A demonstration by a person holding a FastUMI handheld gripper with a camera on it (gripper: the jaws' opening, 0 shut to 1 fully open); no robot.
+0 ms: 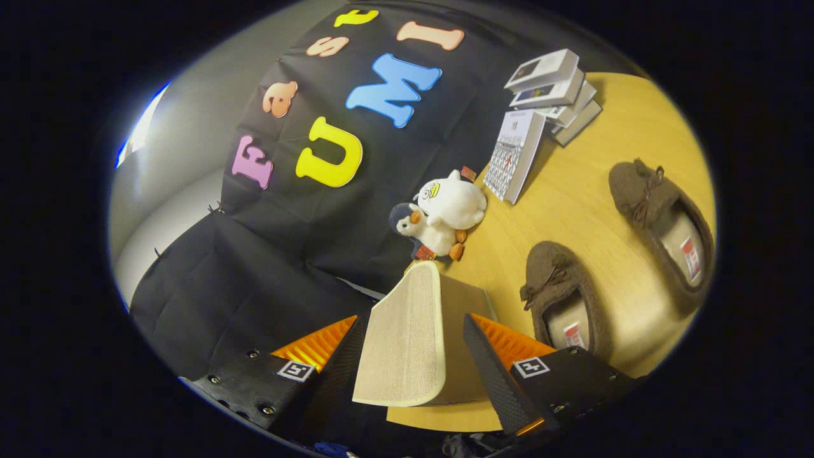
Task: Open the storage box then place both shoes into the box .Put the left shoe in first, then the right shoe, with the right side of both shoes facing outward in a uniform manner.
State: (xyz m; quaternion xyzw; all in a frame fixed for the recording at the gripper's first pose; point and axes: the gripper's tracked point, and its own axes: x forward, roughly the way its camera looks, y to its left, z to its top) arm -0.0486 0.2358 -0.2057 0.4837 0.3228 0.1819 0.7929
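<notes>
The booth's black cloth wall (254, 267) hung behind a pale wooden tabletop (591, 210), and the whole scene sat tilted in my view. From my remote seat I looked along the gripper (413, 362), whose jaws stood spread wide apart, one finger on each side of a beige fabric panel. That panel looked to me like the lid or flap of the storage box (407, 337), woven in texture with a lighter trim, rising between the fingers (496, 375) from the near edge of the tabletop. I could not tell whether either finger actually touched it; there seemed to be a gap on both sides, so I did not count it as a pinch.

Beyond the box and off to one side lay the two shoes, brown fuzzy slippers with small bows. The nearer shoe (563, 299) rested just beside the box, its opening toward me. The farther shoe (661, 222) lay apart from it, further out on the tabletop, pointing roughly the same way. Both were outside the box.

Just ahead of the panel, against the cloth, sat two plush toys (442, 219) touching each other, a white one and a darker penguin-like one. Further back stood a desk calendar (516, 156), with a stack of small boxes (553, 89) behind it.
</notes>
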